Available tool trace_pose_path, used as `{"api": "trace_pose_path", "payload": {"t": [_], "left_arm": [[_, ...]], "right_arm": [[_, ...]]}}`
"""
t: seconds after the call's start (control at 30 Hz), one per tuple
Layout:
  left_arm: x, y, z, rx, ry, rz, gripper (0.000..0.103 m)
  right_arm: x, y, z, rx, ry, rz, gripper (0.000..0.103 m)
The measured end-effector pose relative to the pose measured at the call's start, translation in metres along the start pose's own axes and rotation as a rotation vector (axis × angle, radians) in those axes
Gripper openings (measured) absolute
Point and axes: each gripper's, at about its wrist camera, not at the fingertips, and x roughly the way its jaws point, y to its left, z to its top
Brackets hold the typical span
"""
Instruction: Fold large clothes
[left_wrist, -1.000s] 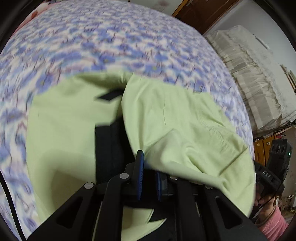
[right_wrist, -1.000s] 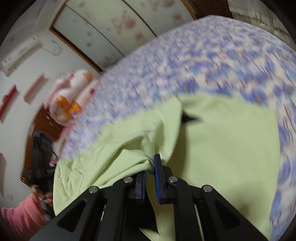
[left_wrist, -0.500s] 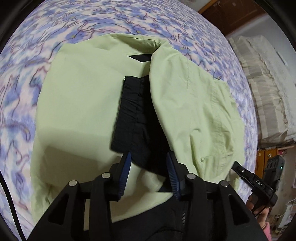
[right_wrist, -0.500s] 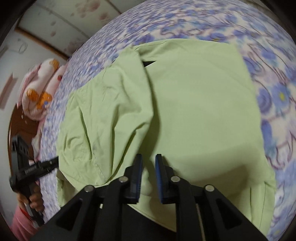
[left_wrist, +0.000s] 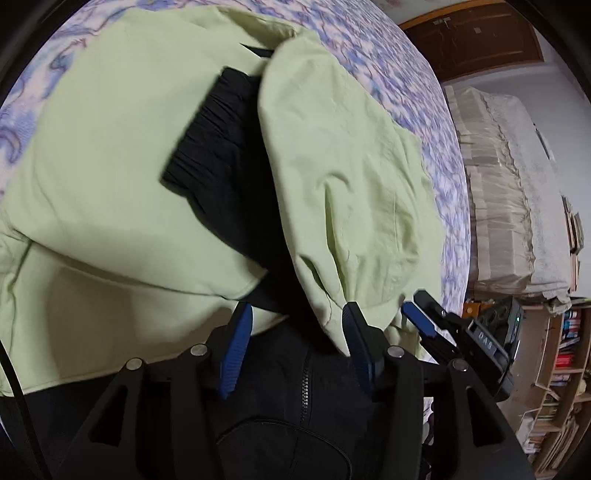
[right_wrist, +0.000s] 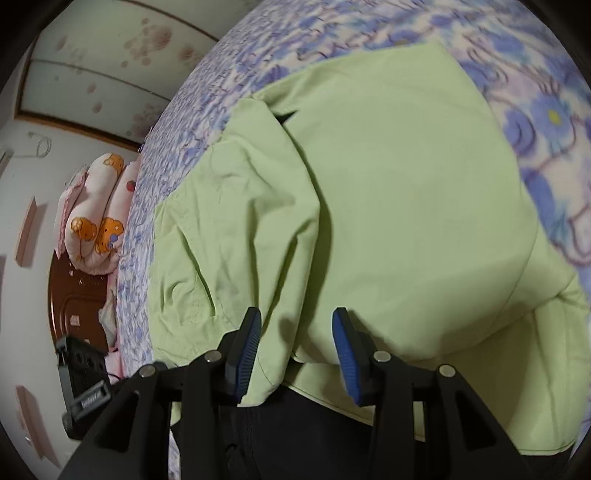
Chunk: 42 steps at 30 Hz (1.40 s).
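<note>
Now I see both sets of jaws opening. Left gripper (left_wrist: 295, 317) has only slack jacket (left_wrist: 110, 166) hem between its pads (nothing pinched); right gripper (right_wrist: 295, 332) straddles a loose fold at 6 o'clock. Jacket lies on the bedspread (right_wrist: 546, 122), sleeve folded toward 12.

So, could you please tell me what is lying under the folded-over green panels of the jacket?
In the gap between the light green jacket's folded panels, a black ribbed cuff and black lining show in the left wrist view. How far the black fabric runs beneath is covered; the bedsheet lies underneath.
</note>
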Motion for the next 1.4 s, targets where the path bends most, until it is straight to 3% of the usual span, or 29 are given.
{"api": "trace_pose_path", "payload": {"t": [0.1, 0.27, 0.33, 0.37, 0.4, 0.43, 0.57, 0.8, 0.93, 1.4], "left_arm": [[0.010, -0.005, 0.002, 0.004, -0.007, 0.003, 0.049], [0.025, -0.011, 0.013, -0.033, -0.019, -0.055, 0.049], [0.028, -0.015, 0.017, -0.036, -0.031, -0.072, 0.038], [0.029, -0.018, 0.019, -0.035, -0.041, -0.073, 0.022], [0.029, -0.020, 0.021, -0.029, -0.045, -0.062, 0.011], [0.029, -0.022, 0.023, -0.021, -0.045, -0.053, 0.011], [0.018, -0.026, 0.026, 0.018, -0.075, -0.008, 0.010], [0.007, 0.001, 0.034, -0.024, -0.106, 0.044, 0.009], [0.013, 0.018, 0.038, -0.051, -0.109, 0.028, 0.009], [0.033, 0.021, 0.062, -0.036, -0.121, 0.038, 0.009]], "right_arm": [[0.004, -0.002, -0.001, 0.038, -0.011, 0.034, 0.040], [0.011, -0.006, -0.001, 0.113, -0.018, 0.079, 0.040], [0.014, -0.007, -0.001, 0.127, -0.024, 0.084, 0.038], [0.016, -0.006, -0.002, 0.125, -0.025, 0.081, 0.033], [0.018, -0.006, -0.002, 0.120, -0.020, 0.072, 0.018], [0.020, -0.005, -0.003, 0.117, -0.015, 0.060, 0.008], [0.019, 0.000, -0.009, 0.102, -0.020, 0.079, 0.003], [0.027, 0.016, -0.019, 0.033, 0.004, 0.067, 0.003], [0.038, 0.026, -0.020, -0.021, 0.012, 0.030, 0.002], [0.050, 0.029, -0.002, -0.083, -0.016, -0.055, 0.002]]}}
